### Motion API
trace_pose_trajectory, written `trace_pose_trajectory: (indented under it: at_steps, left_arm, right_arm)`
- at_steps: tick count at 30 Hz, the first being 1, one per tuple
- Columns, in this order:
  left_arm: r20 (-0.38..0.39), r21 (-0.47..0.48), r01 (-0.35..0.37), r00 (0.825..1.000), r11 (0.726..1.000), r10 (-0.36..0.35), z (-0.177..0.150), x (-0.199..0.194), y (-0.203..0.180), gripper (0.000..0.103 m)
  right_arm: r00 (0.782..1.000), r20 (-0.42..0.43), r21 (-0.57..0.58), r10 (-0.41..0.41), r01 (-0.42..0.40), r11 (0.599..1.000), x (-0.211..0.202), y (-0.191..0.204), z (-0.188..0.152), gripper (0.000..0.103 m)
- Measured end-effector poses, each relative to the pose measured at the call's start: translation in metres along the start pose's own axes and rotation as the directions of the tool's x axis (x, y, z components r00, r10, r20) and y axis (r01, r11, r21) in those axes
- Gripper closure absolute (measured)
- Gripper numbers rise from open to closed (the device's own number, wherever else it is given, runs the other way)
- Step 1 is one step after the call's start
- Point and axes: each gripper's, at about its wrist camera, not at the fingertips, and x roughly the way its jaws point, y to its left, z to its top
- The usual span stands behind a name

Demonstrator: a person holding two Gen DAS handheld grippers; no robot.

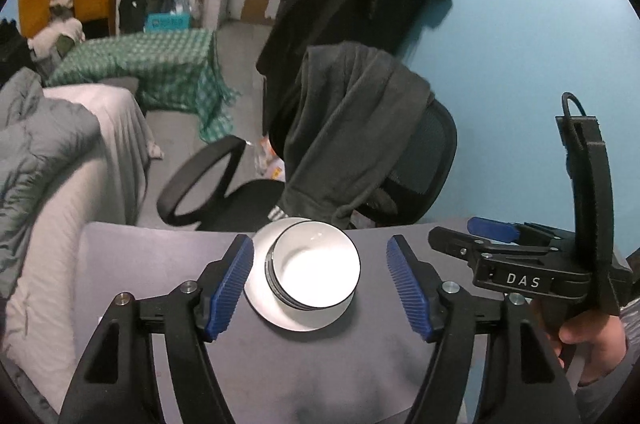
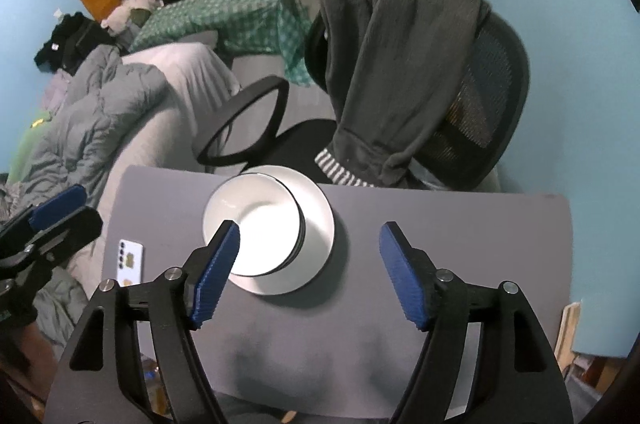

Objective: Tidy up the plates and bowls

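Toward the counter's (image 1: 140,264) far edge, near its middle, sits the one stack of crockery: a white plate (image 1: 260,308) with nested white bowls (image 1: 316,272) on top. Dark rims below the top bowl show at least two bowls, perhaps three; the exact count cannot be told. One plate shows, though another could lie hidden beneath.

Going left to right in the right wrist view: one smartphone (image 2: 131,260) lies by the left edge, then comes the stack, then bare counter out to the right edge.

Two tools are in play. The left hand-held gripper (image 1: 320,284) hangs above the stack with its blue pads well apart and nothing between them. The right hand-held gripper (image 2: 310,274) is likewise spread wide and empty, clear of the crockery.

The bowls look to sit off-centre on the plate, toward its far side, and the plate itself lies close to the far edge. A knock from either tool could probably push the stack over that edge toward the one office chair (image 1: 436,148) behind, or tip the bowls off the plate.
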Motion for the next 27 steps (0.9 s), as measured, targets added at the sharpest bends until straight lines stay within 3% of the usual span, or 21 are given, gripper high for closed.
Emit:
trace_pose_trajectory:
  at_steps: [3,9,23,27]
  left_arm:
    - [0.048,0.02,-0.041,0.998,0.999,0.04,-0.002,-0.019,-0.009,0.023]
    - [0.098,0.066,-0.114,0.989,0.991,0.107,-0.005,-0.039,-0.024,0.023]
    - [0.143,-0.009,-0.16,0.977,0.987,0.16,-0.005,-0.062,-0.014,0.023]
    - [0.165,0.001,-0.201,0.966,0.98,0.198,-0.003,-0.068,-0.014,0.023]
  right_arm:
    - [1.0,0.025,0.011,0.0,0.0,1.0,-0.013,0.003,-0.004,0.03]
    - [0.997,0.077,0.004,-0.024,0.024,1.0,-0.039,0.008,-0.011,0.03]
    - [0.988,0.145,0.016,-0.054,0.052,0.999,-0.075,0.012,-0.022,0.03]
    - [0.987,0.15,0.034,-0.054,0.049,0.998,-0.078,0.01,-0.024,0.03]
